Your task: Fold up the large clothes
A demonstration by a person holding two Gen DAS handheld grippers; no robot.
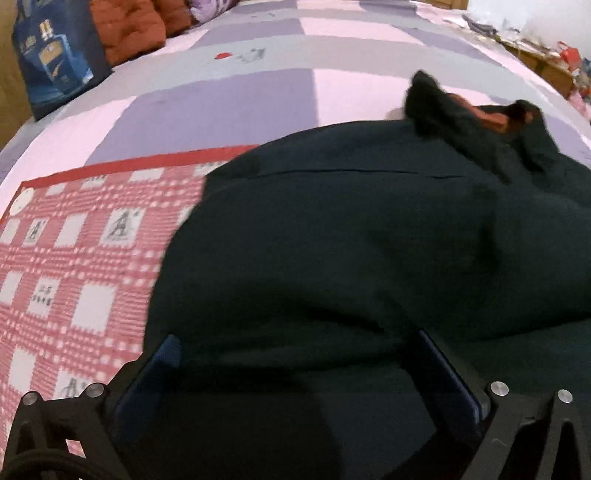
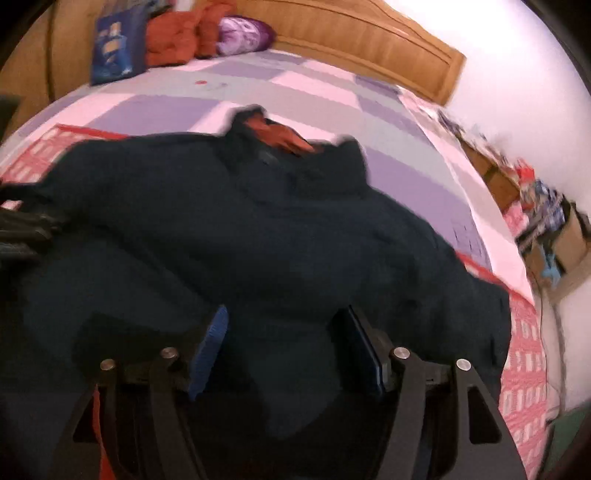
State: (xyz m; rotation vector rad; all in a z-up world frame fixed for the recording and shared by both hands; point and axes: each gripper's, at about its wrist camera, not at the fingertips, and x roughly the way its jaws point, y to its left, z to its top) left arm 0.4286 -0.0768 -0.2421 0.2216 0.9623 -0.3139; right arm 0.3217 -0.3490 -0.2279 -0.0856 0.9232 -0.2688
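Note:
A large dark navy garment (image 1: 351, 240) with an orange-red lining at its collar (image 1: 491, 114) lies spread on the bed; the right wrist view shows the garment (image 2: 258, 229) with the collar (image 2: 280, 136) at its far end. My left gripper (image 1: 299, 347) hangs over the garment's near edge. Its blue-padded fingers (image 1: 168, 354) stand far apart with only flat cloth under them. My right gripper (image 2: 286, 328) is low over the near hem. A hump of cloth rises between its blue pads (image 2: 212, 343), which do not visibly press on it.
The bed has a lilac, pink and grey checked sheet (image 1: 258, 99) and a red-and-white patterned blanket (image 1: 74, 251) under the garment. A blue bag (image 1: 51, 55), an orange jacket (image 1: 129, 33) and a purple pillow (image 2: 243, 35) lie by the wooden headboard (image 2: 369, 40). Cluttered boxes (image 2: 546, 229) stand beside the bed on the right.

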